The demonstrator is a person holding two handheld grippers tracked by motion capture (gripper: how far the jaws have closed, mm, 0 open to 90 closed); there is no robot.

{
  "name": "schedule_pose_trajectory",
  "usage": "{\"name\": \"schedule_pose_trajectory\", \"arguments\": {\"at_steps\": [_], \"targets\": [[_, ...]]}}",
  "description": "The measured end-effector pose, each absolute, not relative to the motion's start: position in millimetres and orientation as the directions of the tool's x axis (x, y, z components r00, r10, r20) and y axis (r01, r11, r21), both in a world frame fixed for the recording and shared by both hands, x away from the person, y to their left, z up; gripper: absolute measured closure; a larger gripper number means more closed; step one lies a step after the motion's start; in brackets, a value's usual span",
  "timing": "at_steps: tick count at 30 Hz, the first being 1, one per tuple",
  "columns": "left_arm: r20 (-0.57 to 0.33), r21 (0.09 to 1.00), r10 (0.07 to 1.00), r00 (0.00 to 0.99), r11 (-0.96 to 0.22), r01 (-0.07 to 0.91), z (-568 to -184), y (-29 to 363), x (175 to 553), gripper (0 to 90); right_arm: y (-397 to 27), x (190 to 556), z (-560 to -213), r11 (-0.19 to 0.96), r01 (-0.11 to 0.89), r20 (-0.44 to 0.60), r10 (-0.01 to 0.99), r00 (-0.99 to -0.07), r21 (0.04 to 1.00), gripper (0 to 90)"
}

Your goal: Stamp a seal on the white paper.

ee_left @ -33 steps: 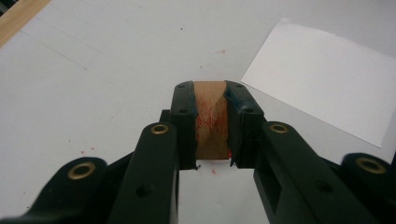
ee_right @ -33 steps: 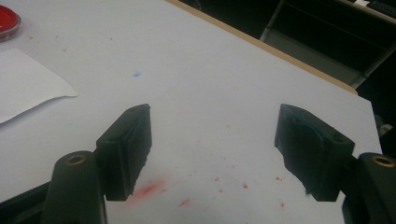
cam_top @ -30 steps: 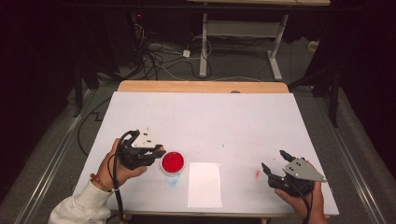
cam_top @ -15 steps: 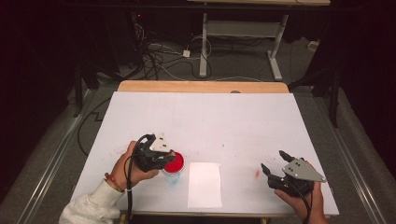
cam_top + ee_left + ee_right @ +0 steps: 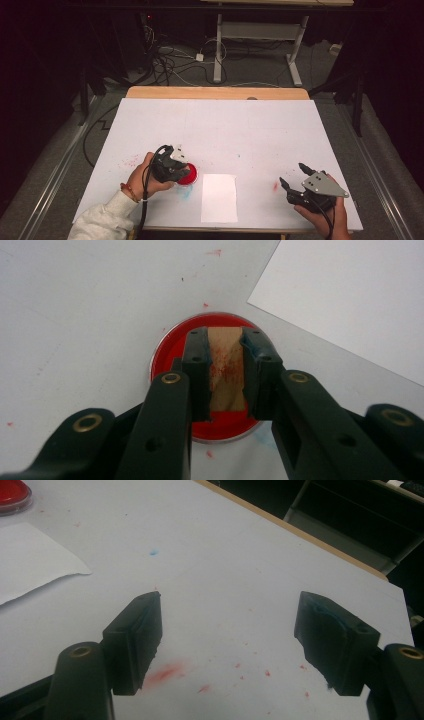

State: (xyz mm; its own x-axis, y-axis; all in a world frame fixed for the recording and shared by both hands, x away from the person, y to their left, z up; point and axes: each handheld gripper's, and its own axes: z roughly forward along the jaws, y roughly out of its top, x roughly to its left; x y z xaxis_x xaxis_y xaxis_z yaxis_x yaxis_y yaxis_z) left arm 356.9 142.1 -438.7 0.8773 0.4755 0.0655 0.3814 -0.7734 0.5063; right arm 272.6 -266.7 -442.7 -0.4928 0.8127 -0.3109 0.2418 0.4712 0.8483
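A round red ink dish (image 5: 190, 176) (image 5: 167, 357) sits on the white table (image 5: 225, 125) near its front left. My left gripper (image 5: 176, 168) (image 5: 225, 335) points down over the dish, shut on a tan wooden block (image 5: 226, 365) stained with red. The block's lower end is in or just above the red; contact cannot be told. A white sheet of paper (image 5: 219, 197) (image 5: 350, 300) lies just right of the dish. At the front right, my right gripper (image 5: 291, 173) (image 5: 230, 600) hangs open above the table, nothing between its fingers.
Red smears and specks mark the table under the right gripper (image 5: 165, 672) and around the dish. The paper's corner (image 5: 30, 560) and the dish (image 5: 12, 495) lie far off in the right gripper view. A wooden strip (image 5: 215, 93) edges the table's far side.
My left gripper has moved right and down with the wooden block, from beside the red dish to over it. The right gripper has stayed still.
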Motion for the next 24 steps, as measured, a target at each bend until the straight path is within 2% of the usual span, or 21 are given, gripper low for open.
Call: {"name": "schedule_pose_trajectory", "arguments": {"at_steps": [4, 9, 24], "targets": [[0.069, 0.478, 0.480, 0.874, -0.785, 0.394, -447, 140, 362, 73.8, -267, 271, -442, 0.468, 0.240, -0.310, 0.814, -0.491, 0.851, 27.5], [0.033, 0.501, 0.506, 0.862, -0.754, 0.424, -452, 142, 365, 73.9, -267, 271, -442, 0.473, 0.240, -0.313, 0.811, -0.494, 0.847, 27.5], [0.061, 0.501, 0.508, 0.859, -0.760, 0.413, -455, 140, 361, 74.0, -267, 269, -441, 0.472, 0.231, -0.315, 0.810, -0.495, 0.851, 27.5]]}}
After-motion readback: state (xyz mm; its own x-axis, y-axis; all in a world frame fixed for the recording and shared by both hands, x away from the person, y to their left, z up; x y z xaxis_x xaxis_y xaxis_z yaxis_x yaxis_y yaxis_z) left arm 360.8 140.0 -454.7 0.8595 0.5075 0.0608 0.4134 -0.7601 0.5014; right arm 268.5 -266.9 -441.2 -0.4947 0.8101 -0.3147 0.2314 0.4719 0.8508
